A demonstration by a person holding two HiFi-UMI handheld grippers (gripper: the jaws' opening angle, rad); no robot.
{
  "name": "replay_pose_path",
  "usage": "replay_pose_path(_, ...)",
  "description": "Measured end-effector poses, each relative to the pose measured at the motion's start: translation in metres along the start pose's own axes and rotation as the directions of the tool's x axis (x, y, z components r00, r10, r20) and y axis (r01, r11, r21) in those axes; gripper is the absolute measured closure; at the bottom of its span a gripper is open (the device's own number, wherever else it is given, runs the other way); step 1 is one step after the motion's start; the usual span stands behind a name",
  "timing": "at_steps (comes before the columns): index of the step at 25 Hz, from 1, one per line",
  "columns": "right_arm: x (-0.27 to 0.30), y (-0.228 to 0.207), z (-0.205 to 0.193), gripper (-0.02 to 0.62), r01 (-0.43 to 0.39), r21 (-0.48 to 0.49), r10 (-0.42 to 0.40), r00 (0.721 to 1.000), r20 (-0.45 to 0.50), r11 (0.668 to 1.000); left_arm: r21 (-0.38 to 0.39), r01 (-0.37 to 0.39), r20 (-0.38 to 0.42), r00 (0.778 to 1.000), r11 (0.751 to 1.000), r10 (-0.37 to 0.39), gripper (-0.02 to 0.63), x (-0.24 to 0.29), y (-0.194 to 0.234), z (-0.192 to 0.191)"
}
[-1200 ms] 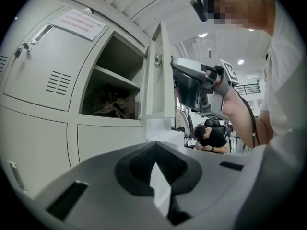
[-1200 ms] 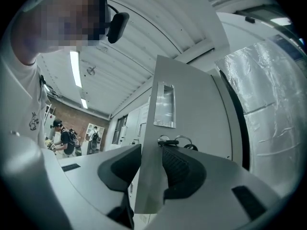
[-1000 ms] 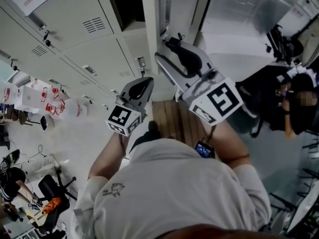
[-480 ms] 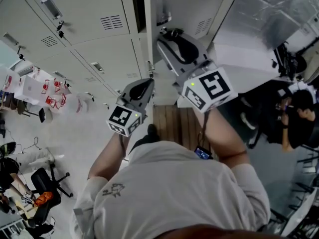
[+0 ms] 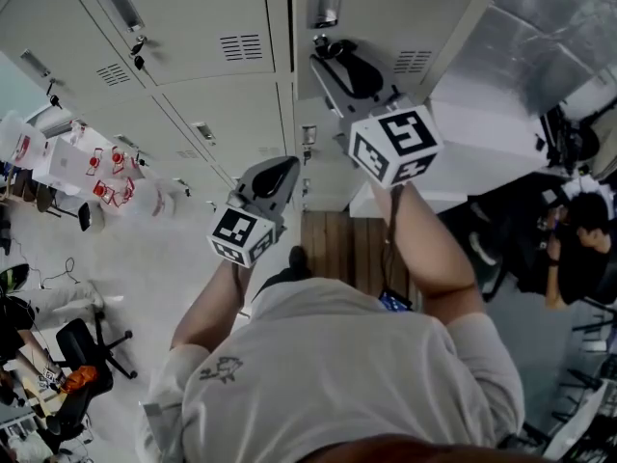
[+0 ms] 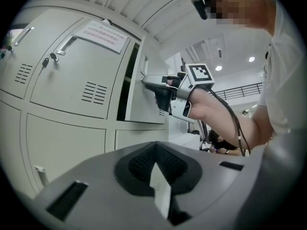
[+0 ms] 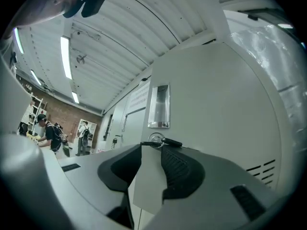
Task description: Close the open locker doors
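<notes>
1. The right gripper (image 5: 321, 50) is up on the open locker door (image 5: 405, 13). Its jaws are closed on nothing, and its nose is set against the panel just below the recessed handle (image 7: 159, 106), right by the key (image 7: 165, 141) in the lock.
2. In the left gripper view the door stands ajar, with a dark gap (image 6: 123, 80) showing along the frame. The close looks nearly done but not finished.
3. The left gripper (image 5: 281, 165) hangs low, off the lockers, with its jaws together and empty.
4. To do this well, push flat and straight into the panel at this latch edge, where leverage is best, and carry through until the door seats flush.
5. Keep the nose off the key, because a sideways slip could catch or bend it.
6. Use steady pressure and no slam, since thin sheet metal will likely bounce back open.
</notes>
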State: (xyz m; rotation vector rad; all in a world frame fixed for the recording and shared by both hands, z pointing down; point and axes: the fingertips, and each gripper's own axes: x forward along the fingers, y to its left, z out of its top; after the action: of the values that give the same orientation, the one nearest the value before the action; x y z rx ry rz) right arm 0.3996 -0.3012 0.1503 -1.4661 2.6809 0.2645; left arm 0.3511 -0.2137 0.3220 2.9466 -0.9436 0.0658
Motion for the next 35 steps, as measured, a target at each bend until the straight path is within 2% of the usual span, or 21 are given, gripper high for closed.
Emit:
replay_pose_path(15, 0.048, -0.029, -0.015, 0.476, 0.022, -0.030, -0.024, 0.998, -0.066, 0.999, 0.001, -0.013, -0.006, 1.000, 1.000, 0.013, 0.606, 0.003, 0.018, 0.002)
replay_pose_path(27, 0.055, -0.035, -0.018, 0.476, 0.036, -0.021, -0.037, 0.997, -0.071, 0.999, 0.009, -0.004, -0.010, 1.000, 1.000, 0.004, 0.606, 0.005, 0.014, 0.003)
replay_pose_path(35, 0.050, -0.032, -0.029, 0.476, 0.035, -0.056, -0.041, 0.992, -0.123, 0.998, 0.016, 0.003, 0.001, 1.000, 1.000, -0.003, 0.606, -0.001, 0.003, 0.007)
